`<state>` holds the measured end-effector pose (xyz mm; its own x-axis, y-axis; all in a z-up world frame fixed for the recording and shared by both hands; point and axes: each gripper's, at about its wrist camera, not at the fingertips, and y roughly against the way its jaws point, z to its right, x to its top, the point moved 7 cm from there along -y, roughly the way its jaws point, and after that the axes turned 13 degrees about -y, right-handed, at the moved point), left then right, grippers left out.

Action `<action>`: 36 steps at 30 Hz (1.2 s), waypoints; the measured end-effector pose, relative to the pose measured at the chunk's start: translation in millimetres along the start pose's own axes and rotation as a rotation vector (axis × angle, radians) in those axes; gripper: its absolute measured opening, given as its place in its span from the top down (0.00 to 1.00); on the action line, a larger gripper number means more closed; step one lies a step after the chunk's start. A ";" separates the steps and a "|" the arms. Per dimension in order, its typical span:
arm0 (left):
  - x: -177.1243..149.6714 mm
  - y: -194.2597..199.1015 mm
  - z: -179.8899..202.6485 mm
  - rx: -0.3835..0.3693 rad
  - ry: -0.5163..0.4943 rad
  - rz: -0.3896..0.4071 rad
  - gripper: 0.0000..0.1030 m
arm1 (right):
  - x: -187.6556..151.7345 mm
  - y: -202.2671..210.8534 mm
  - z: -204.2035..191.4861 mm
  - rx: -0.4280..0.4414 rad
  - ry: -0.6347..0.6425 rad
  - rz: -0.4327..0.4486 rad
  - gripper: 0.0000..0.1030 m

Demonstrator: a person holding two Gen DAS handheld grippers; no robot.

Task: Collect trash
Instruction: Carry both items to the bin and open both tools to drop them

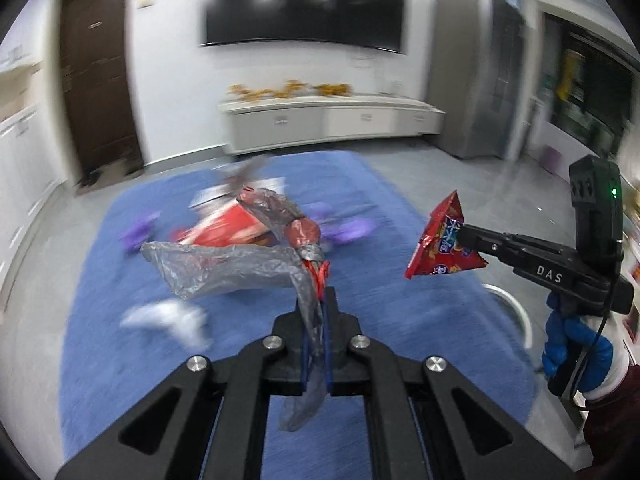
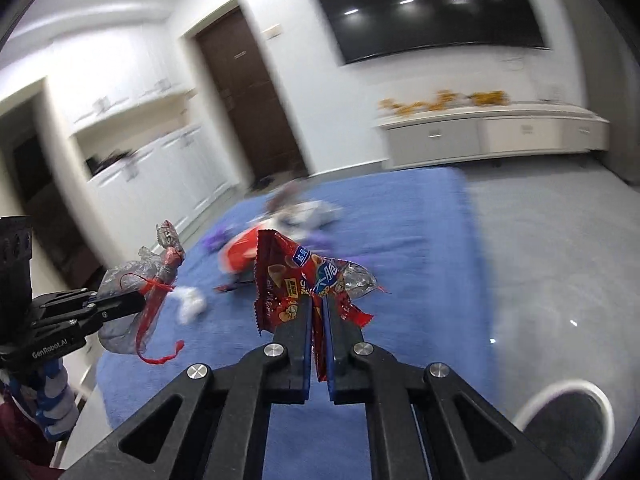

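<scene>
My left gripper [image 1: 320, 300] is shut on a crumpled silver and red plastic wrapper [image 1: 240, 264], held up above the blue rug [image 1: 100, 320]. The wrapper also shows in the right wrist view [image 2: 132, 284], in the left gripper [image 2: 142, 300]. My right gripper [image 2: 318, 304] is shut on a red snack bag [image 2: 288, 280], also held in the air. The bag shows in the left wrist view [image 1: 444, 244] at the right gripper's tips [image 1: 466, 238]. More trash lies blurred on the rug: a red packet [image 1: 224, 228], purple wrappers [image 1: 348, 228] and white crumpled paper [image 1: 168, 316].
A white-rimmed dark bin [image 2: 568, 428] stands on the grey floor at the lower right; its rim shows in the left wrist view [image 1: 516, 312]. A low white cabinet [image 1: 332, 120] and a wall TV [image 1: 304, 0] are at the back. A brown door [image 1: 100, 76] is left.
</scene>
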<state>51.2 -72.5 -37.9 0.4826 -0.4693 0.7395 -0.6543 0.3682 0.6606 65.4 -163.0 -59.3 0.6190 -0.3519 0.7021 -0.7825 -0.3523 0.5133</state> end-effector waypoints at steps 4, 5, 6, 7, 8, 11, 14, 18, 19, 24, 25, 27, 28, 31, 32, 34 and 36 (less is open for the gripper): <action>37.1 -32.4 67.7 -0.151 -0.114 0.002 0.96 | -4.1 50.4 79.6 -0.169 -0.103 0.063 0.94; 46.4 -44.5 91.0 -0.202 -0.146 -0.006 0.96 | -10.7 63.9 111.8 -0.234 -0.149 0.069 0.94; 53.0 -55.0 109.1 -0.240 -0.172 -0.015 0.96 | -15.1 70.2 128.4 -0.269 -0.174 0.071 0.94; 57.4 -63.8 125.2 -0.274 -0.193 -0.024 0.96 | -25.0 80.5 159.1 -0.329 -0.220 0.071 0.94; 64.3 -79.6 149.8 -0.327 -0.219 -0.046 0.96 | -32.3 85.5 177.4 -0.364 -0.247 0.069 0.94; 76.3 -113.4 205.8 -0.431 -0.266 -0.098 0.96 | -61.3 92.4 239.1 -0.461 -0.349 0.041 0.94; 81.1 -155.1 257.1 -0.517 -0.312 -0.168 0.96 | -84.0 87.8 283.0 -0.506 -0.435 0.015 0.94; 76.4 -198.1 302.9 -0.599 -0.320 -0.266 0.94 | -101.9 82.3 321.0 -0.527 -0.510 -0.014 0.92; 73.3 -210.6 311.7 -0.616 -0.319 -0.297 0.94 | -108.1 79.3 330.4 -0.539 -0.525 -0.026 0.92; 58.8 -233.3 334.0 -0.647 -0.299 -0.379 0.78 | -124.0 80.8 349.4 -0.570 -0.559 -0.054 0.68; 57.8 -237.1 334.6 -0.650 -0.290 -0.383 0.59 | -125.8 83.8 350.9 -0.579 -0.561 -0.053 0.59; 57.7 -235.5 336.0 -0.653 -0.272 -0.371 0.47 | -127.1 92.3 350.8 -0.595 -0.558 -0.044 0.50; 58.5 -237.3 338.9 -0.656 -0.265 -0.366 0.47 | -127.6 96.1 350.1 -0.602 -0.557 -0.043 0.50; 63.1 -231.7 332.8 -0.649 -0.248 -0.342 0.47 | -120.2 104.4 345.5 -0.612 -0.554 -0.030 0.50; 66.3 -227.7 330.6 -0.639 -0.248 -0.321 0.47 | -117.1 108.8 341.2 -0.615 -0.545 -0.023 0.50; 73.3 -215.9 319.1 -0.605 -0.250 -0.271 0.47 | -109.8 111.6 334.0 -0.616 -0.517 -0.010 0.50; 80.6 -203.1 300.9 -0.566 -0.244 -0.223 0.47 | -99.4 112.7 321.7 -0.597 -0.486 0.002 0.50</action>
<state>47.8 -426.5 -151.3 0.3819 -0.7273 0.5702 -0.1138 0.5752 0.8100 -62.8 -446.7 -229.9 0.4694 -0.7419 0.4788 -0.6014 0.1284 0.7886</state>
